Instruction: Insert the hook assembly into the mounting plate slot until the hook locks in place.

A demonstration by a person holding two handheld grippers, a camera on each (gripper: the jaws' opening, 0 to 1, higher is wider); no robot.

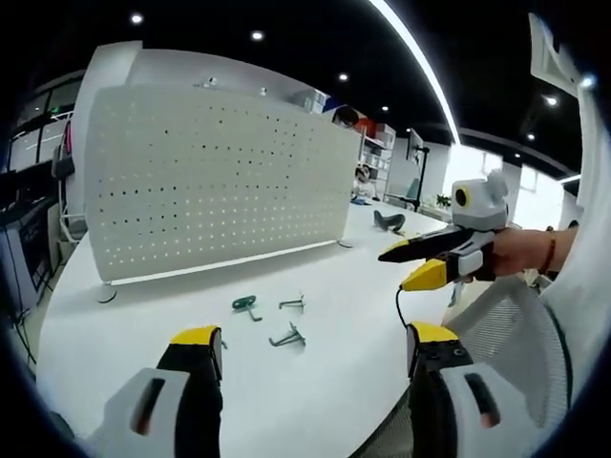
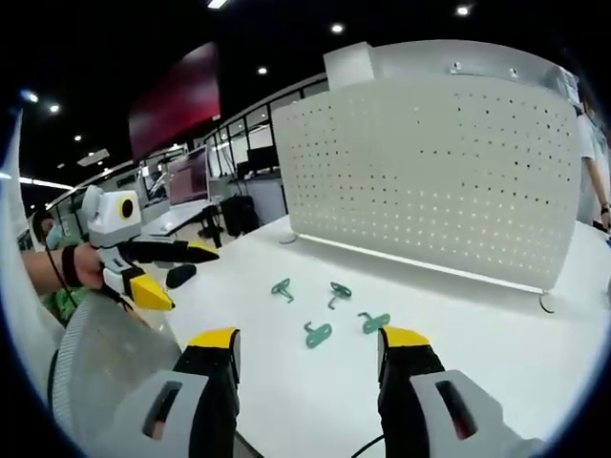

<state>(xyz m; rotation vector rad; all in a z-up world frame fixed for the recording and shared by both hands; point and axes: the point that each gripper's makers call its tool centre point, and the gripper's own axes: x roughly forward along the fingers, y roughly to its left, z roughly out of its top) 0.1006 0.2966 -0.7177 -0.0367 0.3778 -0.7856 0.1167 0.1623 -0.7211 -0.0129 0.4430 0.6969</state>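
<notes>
A white perforated mounting plate (image 1: 210,181) (image 2: 430,172) stands upright on feet at the back of the white table (image 1: 315,286). A few small hooks lie loose on the table before it: a green hook (image 1: 245,304) and two grey hooks (image 1: 292,303) (image 1: 286,337) in the left gripper view, several greenish hooks (image 2: 317,333) in the right gripper view. My left gripper (image 1: 315,339) (image 2: 170,272) is open and empty, above the table's near edge. My right gripper (image 2: 310,339) (image 1: 412,262) is also open, holding nothing, apart from the hooks.
A grey mesh chair back (image 1: 516,324) (image 2: 105,353) sits close between the hands and the table edge. A small black object (image 1: 389,221) (image 2: 179,275) lies at the table's end. Desks, monitors (image 2: 186,176) and a seated person (image 1: 363,183) are beyond.
</notes>
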